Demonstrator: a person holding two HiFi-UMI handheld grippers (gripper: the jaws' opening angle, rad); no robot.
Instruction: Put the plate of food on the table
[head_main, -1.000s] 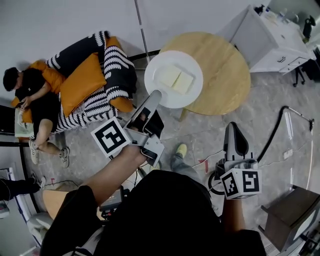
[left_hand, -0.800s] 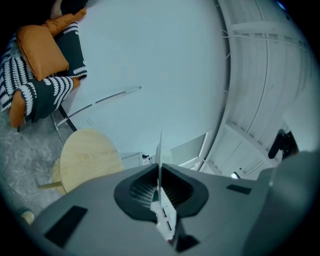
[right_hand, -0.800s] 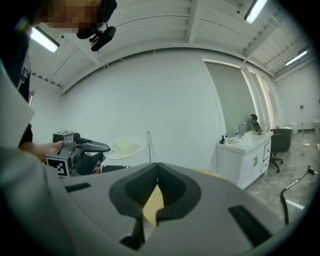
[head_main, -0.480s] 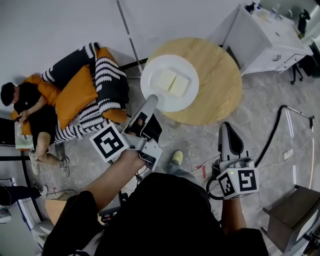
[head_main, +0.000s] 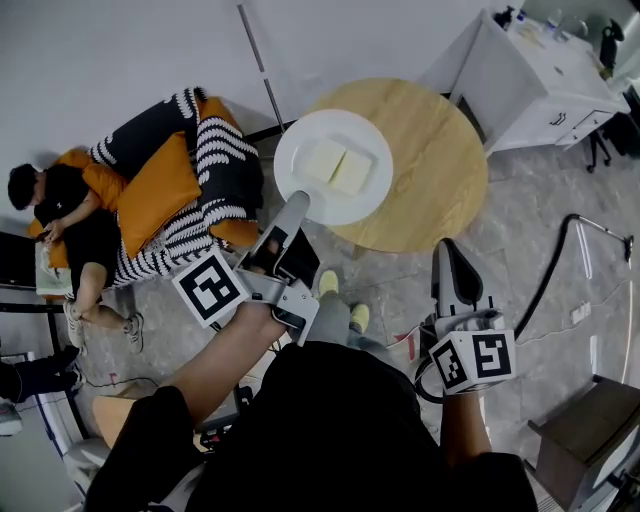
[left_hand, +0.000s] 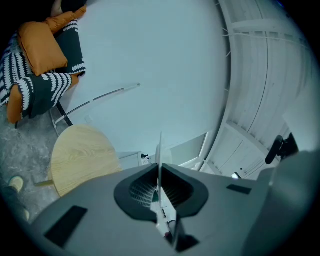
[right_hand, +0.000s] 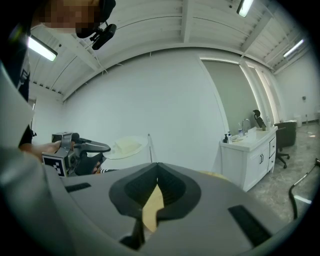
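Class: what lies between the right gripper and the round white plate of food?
In the head view, only bare top of the round wooden table separates the right gripper from the round white plate.

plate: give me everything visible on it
Round white plate, smooth and glazed-looking, shallow. Two pale yellow square slices lie side by side near its centre. The left gripper is shut on its near rim and holds it level, apparently raised over the left edge of the round wooden table. Nothing else touches it.
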